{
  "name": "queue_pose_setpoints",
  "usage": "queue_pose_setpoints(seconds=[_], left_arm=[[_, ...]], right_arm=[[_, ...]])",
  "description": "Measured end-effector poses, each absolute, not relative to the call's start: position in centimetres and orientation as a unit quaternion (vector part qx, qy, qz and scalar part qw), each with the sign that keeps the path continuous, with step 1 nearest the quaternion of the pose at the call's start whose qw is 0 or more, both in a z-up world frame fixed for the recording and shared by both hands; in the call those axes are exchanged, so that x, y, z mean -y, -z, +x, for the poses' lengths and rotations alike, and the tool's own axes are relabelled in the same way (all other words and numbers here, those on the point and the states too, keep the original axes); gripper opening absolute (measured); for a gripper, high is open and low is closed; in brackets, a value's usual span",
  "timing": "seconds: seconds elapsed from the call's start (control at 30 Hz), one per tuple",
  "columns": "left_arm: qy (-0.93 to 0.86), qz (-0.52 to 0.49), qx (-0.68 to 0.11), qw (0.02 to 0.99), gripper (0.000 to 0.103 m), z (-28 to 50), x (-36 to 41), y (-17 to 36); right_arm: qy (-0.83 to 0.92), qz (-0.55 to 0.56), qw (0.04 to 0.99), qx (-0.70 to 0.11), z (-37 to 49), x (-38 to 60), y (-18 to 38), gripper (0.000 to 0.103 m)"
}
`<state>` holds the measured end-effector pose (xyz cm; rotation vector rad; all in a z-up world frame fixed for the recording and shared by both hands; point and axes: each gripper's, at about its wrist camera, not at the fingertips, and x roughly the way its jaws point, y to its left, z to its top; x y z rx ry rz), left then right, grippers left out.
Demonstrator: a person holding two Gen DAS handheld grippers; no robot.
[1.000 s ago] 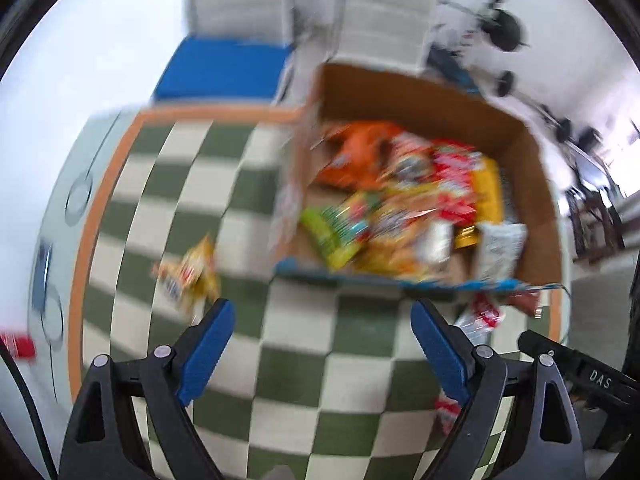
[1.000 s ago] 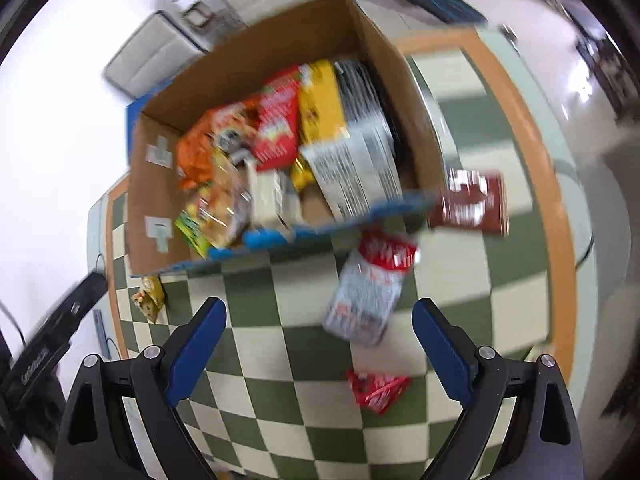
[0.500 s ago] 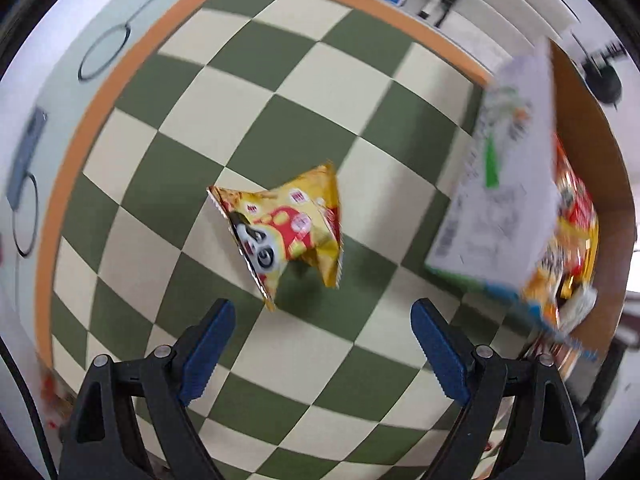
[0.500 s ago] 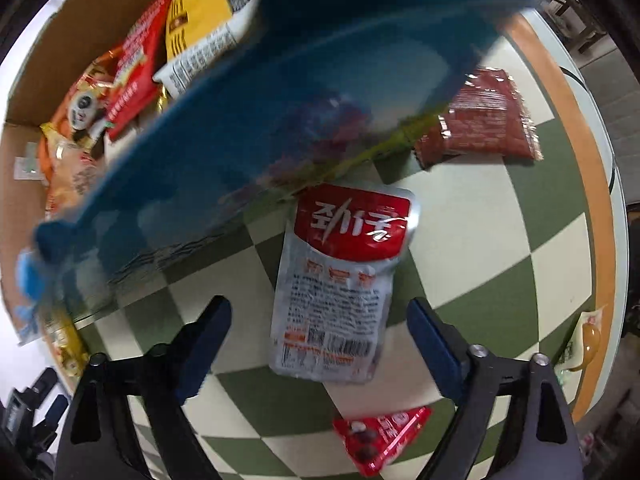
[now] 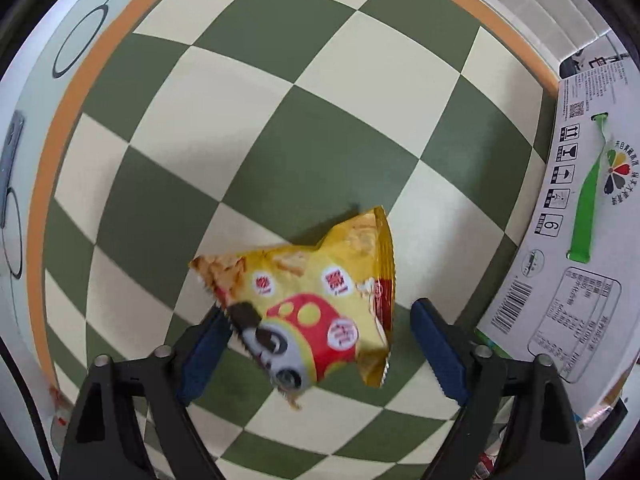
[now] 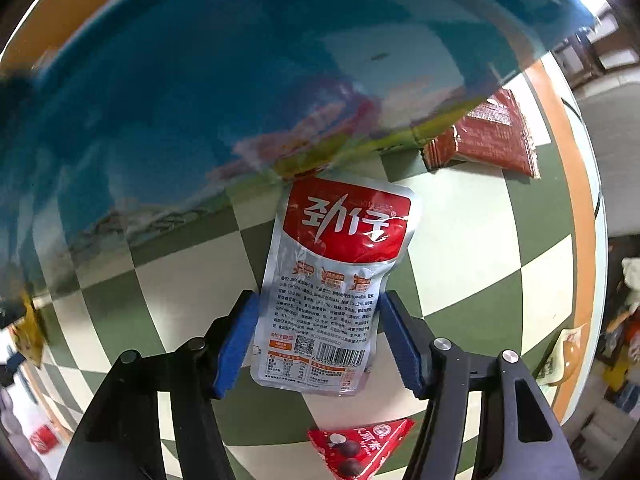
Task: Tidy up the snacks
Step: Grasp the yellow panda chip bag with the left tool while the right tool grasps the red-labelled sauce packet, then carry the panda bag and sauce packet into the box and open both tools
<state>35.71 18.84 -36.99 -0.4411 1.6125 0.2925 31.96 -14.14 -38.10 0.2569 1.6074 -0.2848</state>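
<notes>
In the left wrist view a yellow snack bag (image 5: 316, 300) with a red mushroom print lies on the green-and-cream checked table (image 5: 280, 140). My left gripper (image 5: 320, 352) is open with its blue pads either side of the bag's near end. In the right wrist view a silver and red snack pouch (image 6: 336, 284) lies flat by the blue outer wall of the cardboard box (image 6: 240, 80). My right gripper (image 6: 318, 344) stands with its pads against the pouch's two side edges. The box's white printed side (image 5: 576, 240) shows at right in the left view.
A dark red packet (image 6: 488, 136) lies by the box's corner. A small red triangular packet (image 6: 360, 446) lies under my right gripper. A sauce sachet (image 6: 564, 356) sits near the table's orange border. The box wall is close ahead of my right gripper.
Both grippers have dropped from above the box down to the table. The left now straddles the yellow bag. The right has narrowed onto the silver pouch.
</notes>
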Motion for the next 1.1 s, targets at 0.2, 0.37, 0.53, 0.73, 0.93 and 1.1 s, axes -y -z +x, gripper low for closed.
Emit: queue_pose_setpoints(seconds=[0.2,0.37,0.53,0.73,0.93,1.1], left_arm=[[-0.119,-0.155,-0.709,0.678,0.055,34.1,-17.0,36.7],[-0.091,-0.129,-0.717,0.679,0.055,30.8,-13.3,36.6],[-0.051,-0.111,-0.727,0.675,0.055,27.3,-9.0,36.6],[-0.031,-0.079,-0.726,0.682,0.055,25.6,-4.9,36.5],[-0.027,-0.058,-0.723,0.688,0.055,27.6,-2.6,36.8],[-0.014,-0.05,-0.721,0.691,0.055,26.5,-0.7,36.3]], right_arm=[[0.099,0.086,0.685,-0.716,30.1,12.0,38.2,0.06],[0.07,0.065,0.698,-0.71,28.9,11.2,37.6,0.019],[0.059,0.2,0.655,-0.726,27.4,13.4,38.4,0.028],[0.076,0.212,0.664,-0.713,29.1,13.4,38.8,0.066],[0.082,0.064,0.677,-0.729,31.8,7.6,40.0,0.067],[0.026,-0.014,0.701,-0.713,29.3,5.4,39.0,0.051]])
